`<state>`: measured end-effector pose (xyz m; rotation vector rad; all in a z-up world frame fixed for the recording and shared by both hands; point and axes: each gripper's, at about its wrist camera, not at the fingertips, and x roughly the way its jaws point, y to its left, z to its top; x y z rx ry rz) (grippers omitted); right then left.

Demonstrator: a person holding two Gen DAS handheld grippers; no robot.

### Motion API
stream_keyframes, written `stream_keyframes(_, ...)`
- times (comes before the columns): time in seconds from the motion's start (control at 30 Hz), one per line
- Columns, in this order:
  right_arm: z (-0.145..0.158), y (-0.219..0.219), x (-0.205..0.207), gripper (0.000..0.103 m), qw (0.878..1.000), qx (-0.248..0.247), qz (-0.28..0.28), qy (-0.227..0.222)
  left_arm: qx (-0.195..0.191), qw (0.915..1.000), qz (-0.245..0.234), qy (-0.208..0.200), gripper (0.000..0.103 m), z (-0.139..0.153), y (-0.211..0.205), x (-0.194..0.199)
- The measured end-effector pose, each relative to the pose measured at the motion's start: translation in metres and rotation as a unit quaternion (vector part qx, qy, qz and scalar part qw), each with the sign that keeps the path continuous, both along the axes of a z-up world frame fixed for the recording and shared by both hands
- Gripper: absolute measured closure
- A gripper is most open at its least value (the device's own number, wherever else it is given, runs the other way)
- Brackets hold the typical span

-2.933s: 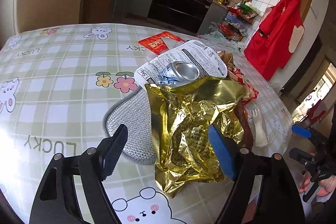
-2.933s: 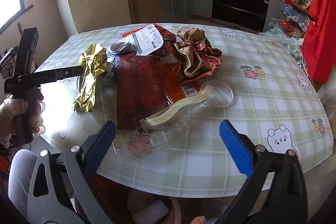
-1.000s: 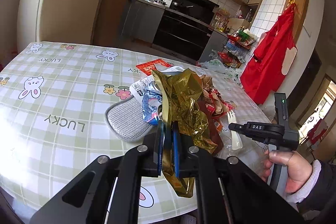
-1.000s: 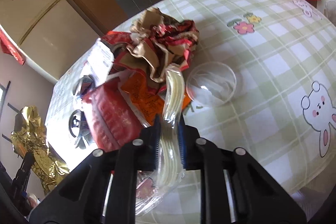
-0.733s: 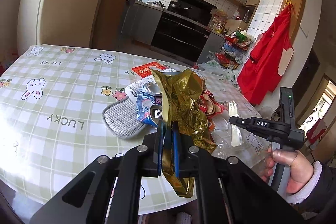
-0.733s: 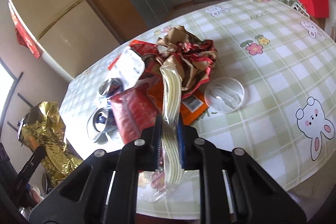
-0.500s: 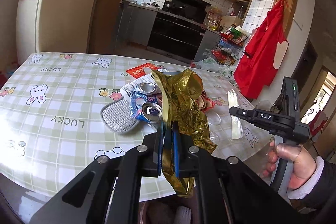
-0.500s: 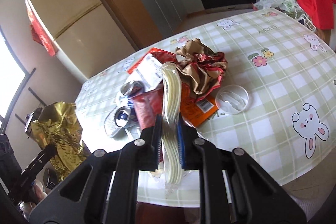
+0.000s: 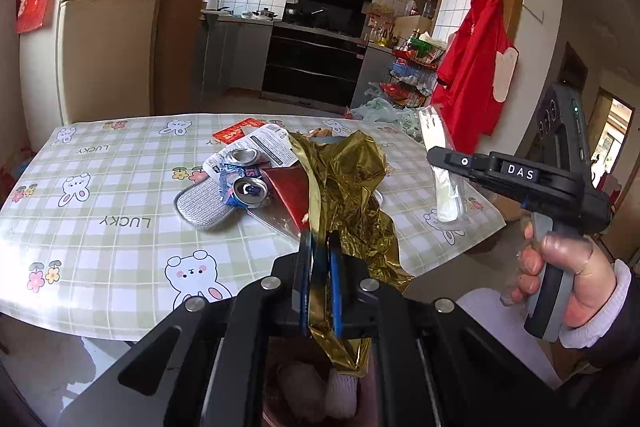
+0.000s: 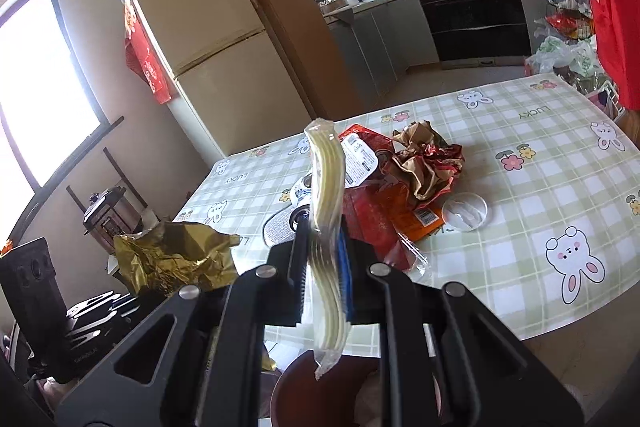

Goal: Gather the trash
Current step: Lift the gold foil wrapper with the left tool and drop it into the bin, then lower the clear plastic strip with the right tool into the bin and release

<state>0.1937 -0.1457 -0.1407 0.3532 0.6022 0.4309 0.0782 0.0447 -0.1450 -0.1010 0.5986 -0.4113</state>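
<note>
Here both grippers carry a piece of trash clear of the table (image 9: 120, 195), and each is held over the brown bin (image 10: 344, 387) that shows directly below the jaws, presumably so the pieces can simply fall in. The left gripper (image 9: 319, 283) has its blue pads pressed together on the crumpled gold foil wrapper (image 9: 352, 187), which rises ahead of the jaws and trails a loose tail beneath them toward the bin. The right gripper (image 10: 324, 263) pinches a clear packet of plastic forks (image 10: 328, 187) edge-on (the packet stands up past the jaws and its lower end hangs just above the bin's mouth). Beyond both sets of jaws, the remaining litter sits on the table: two crushed cans (image 9: 250, 189), red wrappers (image 10: 376, 223), crumpled brown paper (image 10: 424, 159) and a clear lid (image 10: 466, 211).
</note>
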Motion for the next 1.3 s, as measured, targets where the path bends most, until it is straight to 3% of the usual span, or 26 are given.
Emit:
stream_keyframes(0.37, 0.036, -0.003, -0.058, 0.086, 0.998, -0.01, 0.017, -0.057, 0.036, 0.9991, -0.022, 0.01, 0.094, -0.004, -0.024, -0.034)
stream_keyframes(0.73, 0.034, -0.006, -0.065, 0.086, 0.998, -0.016, 0.019, -0.061, 0.05, 0.9963, -0.045, 0.053, 0.092, -0.03, -0.043, -0.025)
stream_keyframes(0.77, 0.032, -0.007, -0.064, 0.086, 0.998, -0.016, 0.018, -0.058, 0.047, 0.996, -0.048, 0.059, 0.081, -0.033, -0.044, -0.022)
stream_keyframes(0.8, 0.03, -0.007, -0.063, 0.086, 0.998, -0.016, 0.018, -0.054, 0.045, 0.9959, -0.047, 0.062, 0.055, -0.036, -0.045, -0.02)
stream_keyframes(0.87, 0.027, -0.008, -0.06, 0.086, 0.998, -0.018, 0.02, -0.048, 0.041, 0.9973, -0.033, 0.052, 0.034, -0.036, -0.043, -0.019)
stream_keyframes(0.93, 0.025, -0.008, -0.058, 0.086, 0.999, -0.021, 0.022, -0.045, 0.027, 0.9984, -0.025, 0.044, 0.03, -0.032, -0.038, -0.017)
stream_keyframes(1.0, 0.024, -0.006, -0.057, 0.086, 0.999, -0.024, 0.024, -0.042, 0.017, 0.9993, -0.007, 0.032, 0.014, -0.024, -0.031, -0.016)
stream_keyframes(1.07, 0.022, -0.004, -0.056, 0.086, 0.999, -0.026, 0.028, -0.038, 0.011, 0.9996, 0.026, 0.005, 0.007, -0.012, -0.02, -0.018)
stream_keyframes(1.2, 0.018, 0.005, -0.057, 0.086, 0.998, -0.037, 0.041, -0.031, 0.015, 0.994, 0.099, -0.044, 0.006, 0.011, 0.002, -0.025)
stream_keyframes(1.3, 0.015, 0.015, -0.06, 0.086, 0.997, -0.045, 0.054, -0.025, -0.005, 0.9908, 0.122, -0.059, 0.006, 0.022, 0.017, -0.029)
